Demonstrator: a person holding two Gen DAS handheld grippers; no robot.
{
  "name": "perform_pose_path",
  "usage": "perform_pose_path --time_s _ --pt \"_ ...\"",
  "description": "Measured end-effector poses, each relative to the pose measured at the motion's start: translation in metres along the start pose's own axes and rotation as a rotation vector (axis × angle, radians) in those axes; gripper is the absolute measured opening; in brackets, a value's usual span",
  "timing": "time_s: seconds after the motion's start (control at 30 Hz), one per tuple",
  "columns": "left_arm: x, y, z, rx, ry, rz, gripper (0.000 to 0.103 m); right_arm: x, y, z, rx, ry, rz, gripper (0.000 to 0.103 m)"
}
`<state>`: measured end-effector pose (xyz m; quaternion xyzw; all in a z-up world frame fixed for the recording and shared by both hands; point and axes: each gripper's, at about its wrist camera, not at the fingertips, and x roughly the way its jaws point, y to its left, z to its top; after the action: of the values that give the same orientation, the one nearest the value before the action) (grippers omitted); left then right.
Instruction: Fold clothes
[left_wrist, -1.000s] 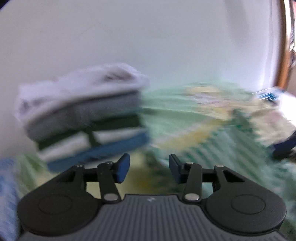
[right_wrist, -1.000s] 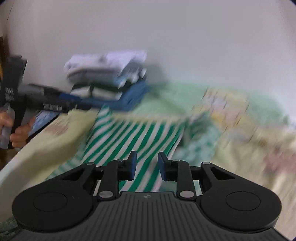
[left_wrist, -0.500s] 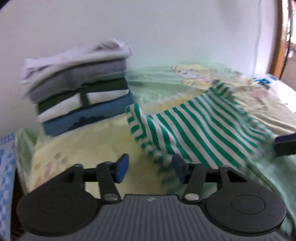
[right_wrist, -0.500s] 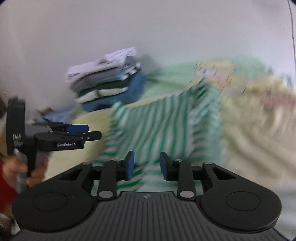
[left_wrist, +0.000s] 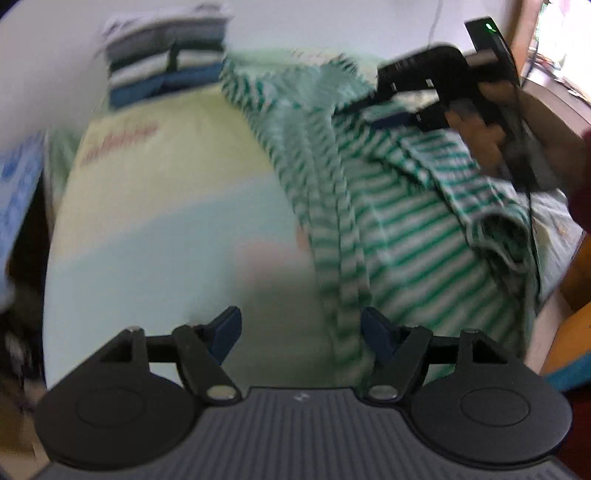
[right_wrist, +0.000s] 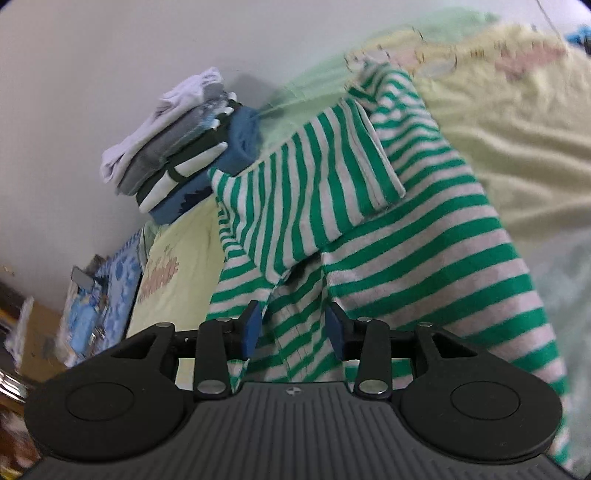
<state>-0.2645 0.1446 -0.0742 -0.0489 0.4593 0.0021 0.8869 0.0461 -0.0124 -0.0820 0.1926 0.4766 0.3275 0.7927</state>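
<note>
Striped shirt (right_wrist: 369, 206): soft, seemingly knit cloth.

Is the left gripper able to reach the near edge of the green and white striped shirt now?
Probably yes: the left gripper has opening jaws, the striped shirt's edge lies just ahead, nothing between.

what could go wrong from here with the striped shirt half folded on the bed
The green-and-white striped shirt lies bunched, one sleeve flapped over the body; another fold could lock in the creases. The left gripper, jaws opening and nothing between them, sits at the shirt's edge, so a grab may catch only one layer. The right gripper, also opening over fabric, may let its fold slump. The folded stack leans and could topple if bumped.
</note>
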Motion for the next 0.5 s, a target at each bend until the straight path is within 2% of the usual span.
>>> perform_pose_path --time_s 0.1,0.2,0.3,0.37,0.5 --pt "-0.008 -0.009 -0.020 -0.129 0.034 -0.008 0.072 0.013 0.001 0.008 -0.008 0.052 0.006 0.041" --pt "-0.013 -0.022 -0.032 -0.230 0.029 0.018 0.072 0.016 0.002 0.016 -0.036 0.120 0.016 0.042" --pt "-0.014 -0.039 -0.034 -0.264 0.029 0.089 0.072 0.004 -0.004 0.022 -0.125 0.262 0.107 0.042" --pt "-0.013 -0.046 -0.033 -0.277 0.025 0.124 0.072 -0.014 -0.011 0.021 -0.194 0.367 0.202 0.042" --pt "-0.006 -0.058 -0.031 -0.263 0.033 0.218 0.076 -0.056 -0.034 0.002 -0.336 0.554 0.242 0.043"
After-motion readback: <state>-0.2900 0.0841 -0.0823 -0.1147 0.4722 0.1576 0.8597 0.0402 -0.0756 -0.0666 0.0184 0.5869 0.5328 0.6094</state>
